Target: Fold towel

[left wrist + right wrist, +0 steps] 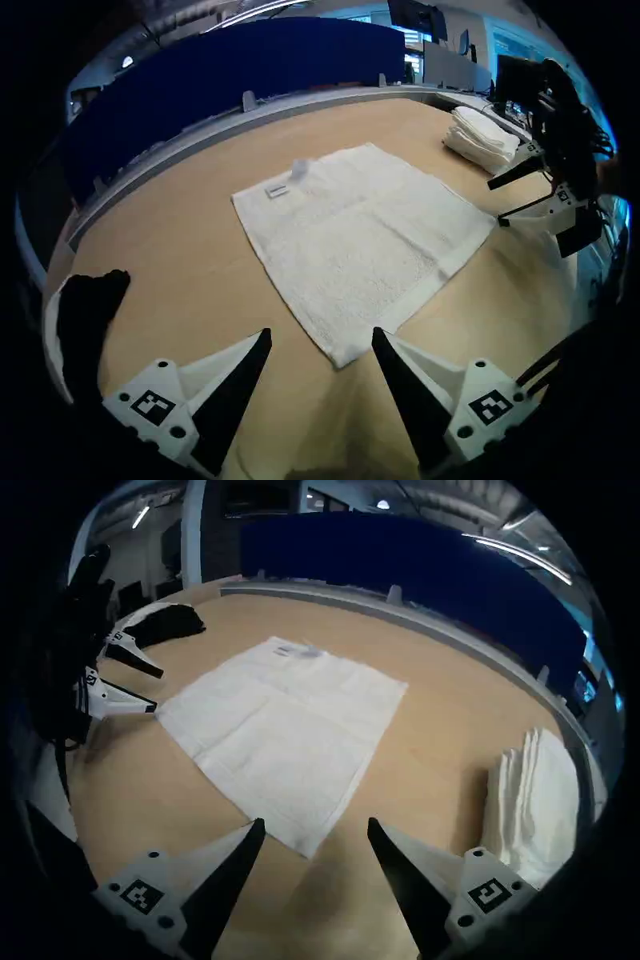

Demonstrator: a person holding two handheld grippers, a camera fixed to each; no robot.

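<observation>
A white towel lies unfolded on the desk, with the left gripper and right gripper open, each probably about to pinch a near corner.

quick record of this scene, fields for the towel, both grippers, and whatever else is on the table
towel: white terry towel, spread flat, unfolded
surface: tan wooden table
left gripper: open, one towel corner just ahead between its fingers
right gripper: open, a different towel corner between its fingers
also on table: stack of folded white towels; black cloth
behind: blue partition
fold progress: not yet begun
</observation>
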